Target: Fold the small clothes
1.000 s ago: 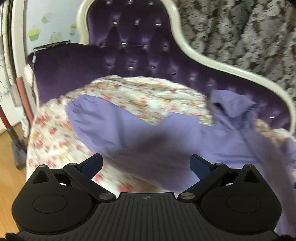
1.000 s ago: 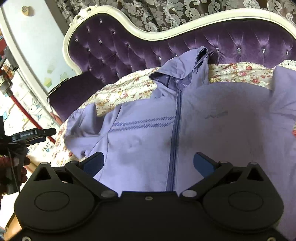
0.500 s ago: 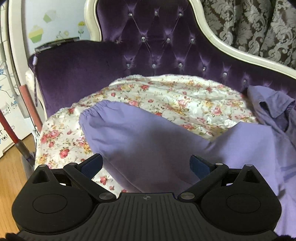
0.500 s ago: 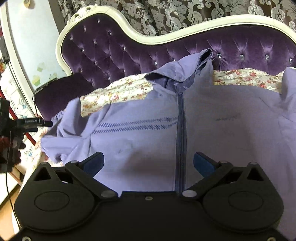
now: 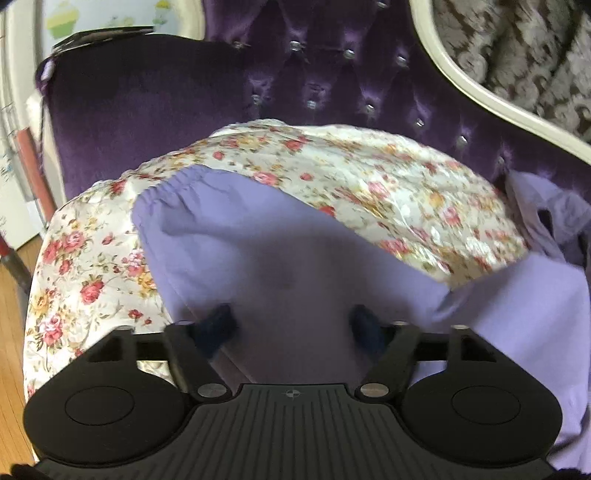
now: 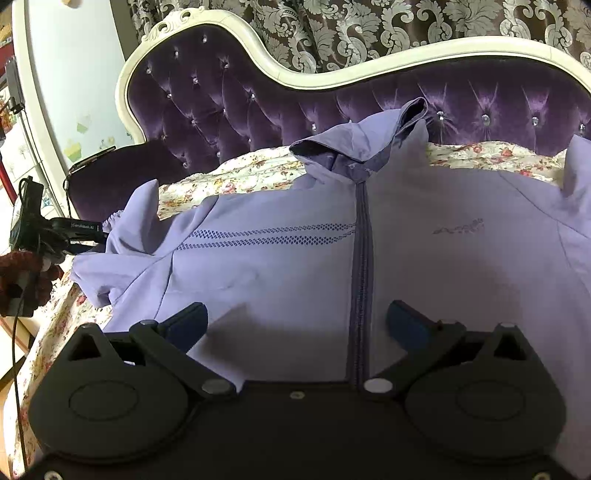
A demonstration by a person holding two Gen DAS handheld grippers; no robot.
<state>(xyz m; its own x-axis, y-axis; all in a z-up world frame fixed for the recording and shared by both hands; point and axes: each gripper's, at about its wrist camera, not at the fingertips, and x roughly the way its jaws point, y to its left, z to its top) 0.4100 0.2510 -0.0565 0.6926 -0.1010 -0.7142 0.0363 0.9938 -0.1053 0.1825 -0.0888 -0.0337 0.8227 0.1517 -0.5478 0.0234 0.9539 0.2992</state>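
Left gripper [image 5: 293,325] low over the lilac sleeve [image 5: 229,236], jaws closing, cloth lying between the blue fingertips [image 5: 218,323] but no clear pinch readable through the blur; right gripper [image 6: 295,325] spread wide above the front of the lilac hooded jacket [image 6: 280,273], nothing between its pads, zip [image 6: 360,280] running up just inside the right-hand finger

Further out in the right wrist view, jacket spread flat, front up, two dotted stripes across one chest panel, small logo on the other, hood [image 6: 369,140] crumpled at the far end against the sofa back

Sleeve stretched out to the jacket's side, gathered cuff [image 5: 166,188] resting on the floral cover [image 5: 85,273], left gripper seen there from the side, held in a hand in a dark red glove [image 6: 22,280]

Beyond, purple tufted sofa [image 6: 229,99] with cream carved frame, then patterned curtain [image 6: 332,26] behind; wooden floor [image 5: 11,314] at the left edge
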